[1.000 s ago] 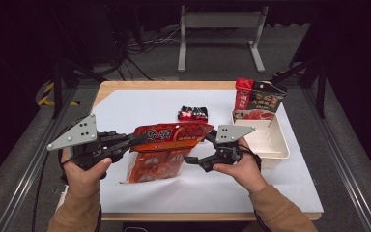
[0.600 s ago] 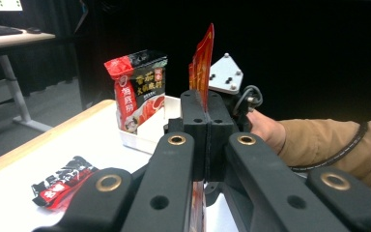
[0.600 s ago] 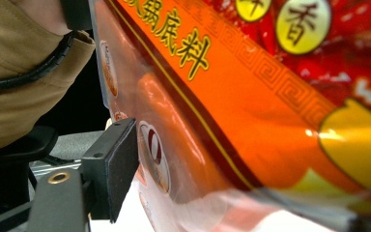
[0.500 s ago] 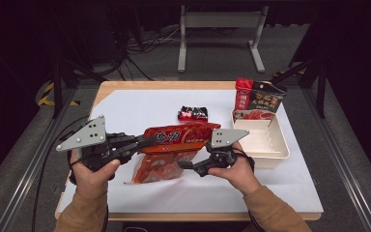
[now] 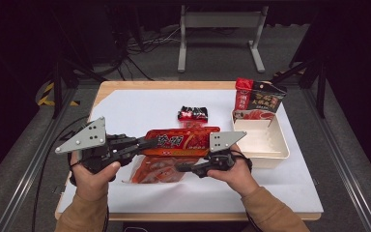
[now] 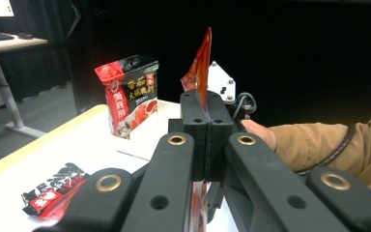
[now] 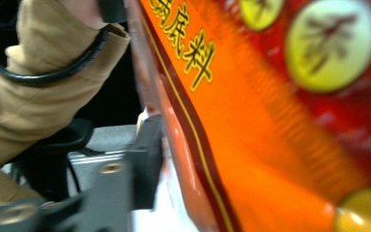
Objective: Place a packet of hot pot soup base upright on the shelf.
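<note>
A red-orange sauce pouch [image 5: 181,141] hangs above the table between both hands, printed top band level and clear lower part drooping. My left gripper [image 5: 152,143] is shut on its left top edge; in the left gripper view the pouch [image 6: 200,63] stands up out of the shut gripper [image 6: 206,130]. My right gripper [image 5: 182,167] reaches in from the right at the pouch's lower part, and its jaws have just been closing with the pouch between them. In the right gripper view the pouch [image 7: 270,121] is very near, with one finger [image 7: 147,154] beside it and the other hidden.
A white tray [image 5: 261,154] sits at the right, with an upright black-and-red pouch [image 5: 258,99] [image 6: 130,96] at its far end. A small black-and-red packet [image 5: 192,113] [image 6: 53,193] lies on the white sheet [image 5: 125,106] behind the held pouch.
The pouch has swung from tilted to nearly level in the left gripper. The right gripper has slid a little left and nearer, its tip now at the pouch's lower part.
</note>
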The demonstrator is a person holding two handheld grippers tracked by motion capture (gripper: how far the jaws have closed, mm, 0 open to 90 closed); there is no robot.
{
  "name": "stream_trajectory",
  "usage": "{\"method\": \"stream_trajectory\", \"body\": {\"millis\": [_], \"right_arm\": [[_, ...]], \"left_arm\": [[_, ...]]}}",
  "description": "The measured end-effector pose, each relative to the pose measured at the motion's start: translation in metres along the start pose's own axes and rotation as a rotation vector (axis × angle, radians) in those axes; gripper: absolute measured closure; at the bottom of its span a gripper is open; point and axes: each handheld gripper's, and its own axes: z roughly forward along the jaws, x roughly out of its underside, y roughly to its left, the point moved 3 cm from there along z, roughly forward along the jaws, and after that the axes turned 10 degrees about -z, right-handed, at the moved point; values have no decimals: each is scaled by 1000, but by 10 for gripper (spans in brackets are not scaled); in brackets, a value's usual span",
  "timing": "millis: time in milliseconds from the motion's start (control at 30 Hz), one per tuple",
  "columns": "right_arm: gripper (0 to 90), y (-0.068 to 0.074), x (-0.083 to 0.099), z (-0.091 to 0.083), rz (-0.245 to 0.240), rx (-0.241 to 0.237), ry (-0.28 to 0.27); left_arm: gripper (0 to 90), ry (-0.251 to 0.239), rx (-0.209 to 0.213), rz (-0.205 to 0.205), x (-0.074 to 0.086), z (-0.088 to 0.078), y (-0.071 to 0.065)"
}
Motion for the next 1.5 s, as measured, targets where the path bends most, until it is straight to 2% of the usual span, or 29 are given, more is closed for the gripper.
{"method": "stream_trajectory", "body": {"millis": [33,200,333,500,667,800,900,967,1067,1133,1233,1433,1500], "right_arm": [[656,0,-1,-1,-3,-7,2],[693,2,-3,-2,-14,-5,26],[700,3,-7,-4,-38,19,45],[704,3,-13,-10,-46,41,82],[706,3,-20,-16,-57,51,119],[707,1,-22,-22,-53,78,168],[707,-3,-23,-29,-33,93,172],[707,-4,-25,-34,-28,105,171],[707,-6,-31,-43,-20,130,173],[707,-9,-36,-50,-15,152,181],[706,-12,-41,-62,-6,180,182],[707,-18,-50,-80,4,225,190],[706,-20,-53,-87,9,241,193]], "left_arm": [[900,0,-4,2,0,0,0],[900,-3,-15,-7,1,-2,3],[900,-13,-10,-20,1,-2,6],[900,-1,-48,-14,1,-2,9],[897,-1,-44,-48,3,-3,17],[831,19,-114,-46,4,-2,19],[700,23,-149,-49,4,-3,23],[576,26,-183,-45,5,-3,27],[495,37,-234,-39,7,-2,32],[429,39,-244,-40,7,-2,33],[373,48,-279,-44,9,-3,40],[332,57,-307,-66,13,-7,49],[312,74,-331,-73,15,-7,53]]}}
